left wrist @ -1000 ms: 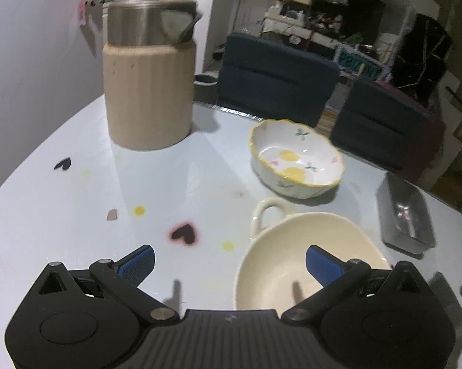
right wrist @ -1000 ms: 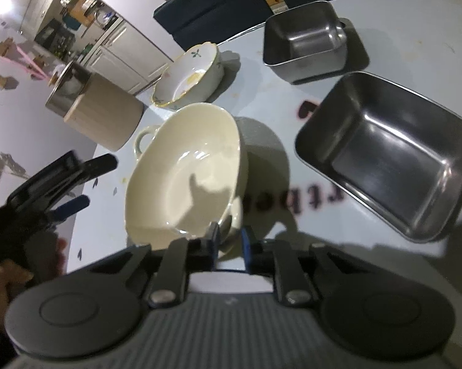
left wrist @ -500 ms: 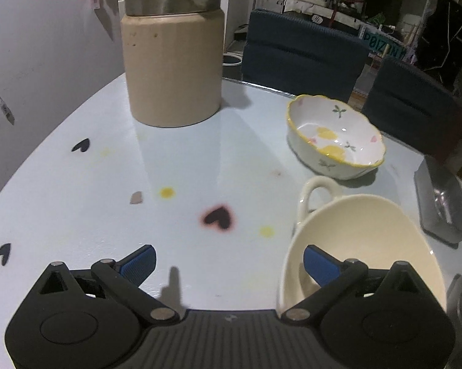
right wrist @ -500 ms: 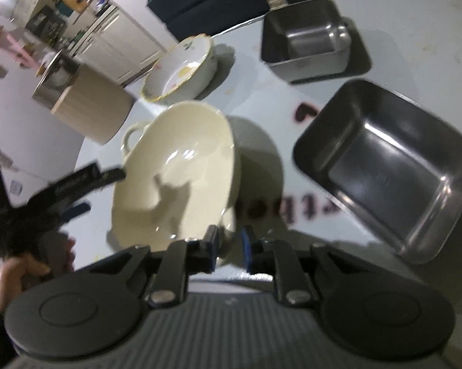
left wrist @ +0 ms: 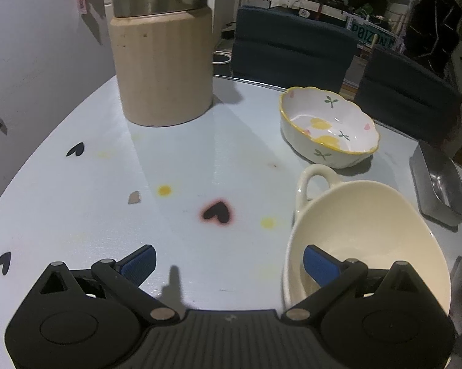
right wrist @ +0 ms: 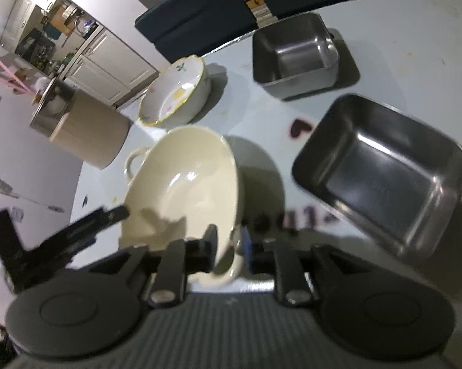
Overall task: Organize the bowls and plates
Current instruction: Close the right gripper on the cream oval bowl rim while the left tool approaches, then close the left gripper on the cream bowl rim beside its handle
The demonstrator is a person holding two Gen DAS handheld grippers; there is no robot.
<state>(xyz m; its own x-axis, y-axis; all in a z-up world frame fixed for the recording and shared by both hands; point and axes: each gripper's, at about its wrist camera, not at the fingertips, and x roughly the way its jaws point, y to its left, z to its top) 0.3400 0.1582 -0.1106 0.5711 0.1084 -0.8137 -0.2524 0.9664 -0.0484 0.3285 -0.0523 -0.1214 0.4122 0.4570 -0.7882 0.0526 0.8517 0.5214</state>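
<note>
A cream bowl (right wrist: 184, 181) with loop handles is tilted up on the pale blue table (left wrist: 108, 184). My right gripper (right wrist: 229, 243) is shut on its near rim. The cream bowl also shows in the left wrist view (left wrist: 363, 233), at the lower right. My left gripper (left wrist: 227, 261) is open and empty, low over the table, with its right finger (left wrist: 318, 264) in front of the bowl's rim. A white floral bowl with a yellow rim (left wrist: 327, 126) (right wrist: 175, 92) stands behind the cream bowl.
A tall beige canister with a steel lid (left wrist: 163, 49) (right wrist: 80, 126) stands at the back left. Two steel rectangular pans lie to the right, a small one (right wrist: 295, 55) (left wrist: 440, 184) and a large one (right wrist: 381, 172). Dark chairs (left wrist: 292, 49) stand behind the table.
My right gripper has lifted the cream bowl's near rim and tilted it more steeply. My left gripper has moved forward and to the right, closer to the bowl.
</note>
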